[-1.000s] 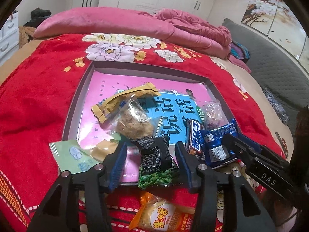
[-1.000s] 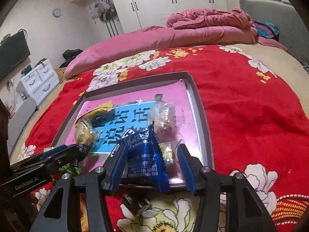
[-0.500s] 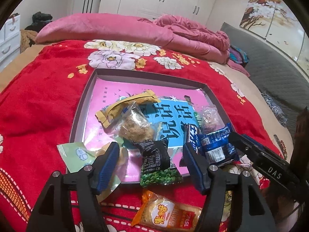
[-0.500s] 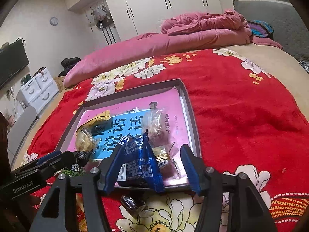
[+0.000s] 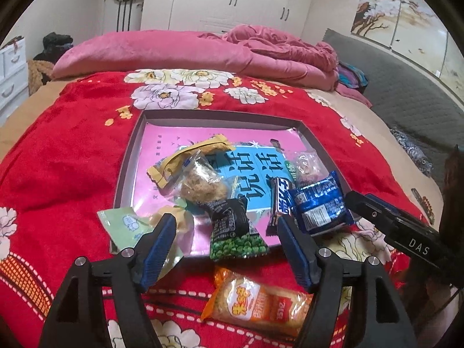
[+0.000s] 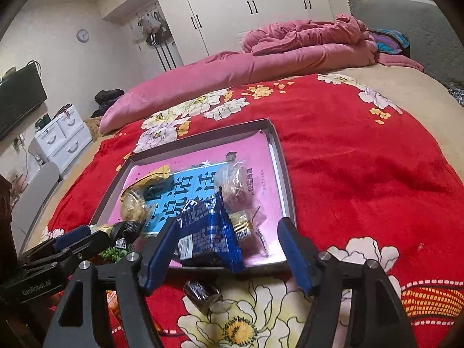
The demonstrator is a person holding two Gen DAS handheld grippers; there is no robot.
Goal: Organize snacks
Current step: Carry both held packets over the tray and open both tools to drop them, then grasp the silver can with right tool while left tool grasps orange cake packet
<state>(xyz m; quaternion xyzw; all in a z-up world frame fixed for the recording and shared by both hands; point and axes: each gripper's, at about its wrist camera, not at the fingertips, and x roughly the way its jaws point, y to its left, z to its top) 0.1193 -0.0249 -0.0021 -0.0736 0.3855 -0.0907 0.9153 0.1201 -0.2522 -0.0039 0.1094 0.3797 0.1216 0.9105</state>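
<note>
We hold the left gripper [image 5: 226, 249] above the near edge of the tray [image 5: 127, 171], which lies on the red floral blanket [image 5: 66, 150] of the bed; its jaws stand spread apart and grasp nothing; between them, lower in the view, we see the black pack of green peas [image 5: 235, 232] lying across the tray's near rim, and nearer still the orange snack pack [image 5: 258, 304] resting on the blanket outside the tray; a pale green packet [image 5: 124, 226] overhangs the tray's near left corner, just beside the left finger. Inside the tray, on its pink and blue printed liner, we see a yellow wrapper [image 5: 185, 159] partly over a clear bag of crumbly snack [image 5: 200, 182]; a dark bar with white lettering [image 5: 279, 200] lies beside the blue foil pack [image 5: 319, 206] at the near right corner; a small clear bag [image 5: 307, 162] sits behind them. We hold the right gripper [image 6: 226, 249] at that same corner; its jaws are likewise released and empty; the blue foil pack [image 6: 208, 232] stands tilted against the tray's near rim, closer to the left finger, and we cannot tell whether it touches that finger; a small dark wrapped sweet [image 6: 203, 293] lies on the blanket outside the tray, just below the jaws.
</note>
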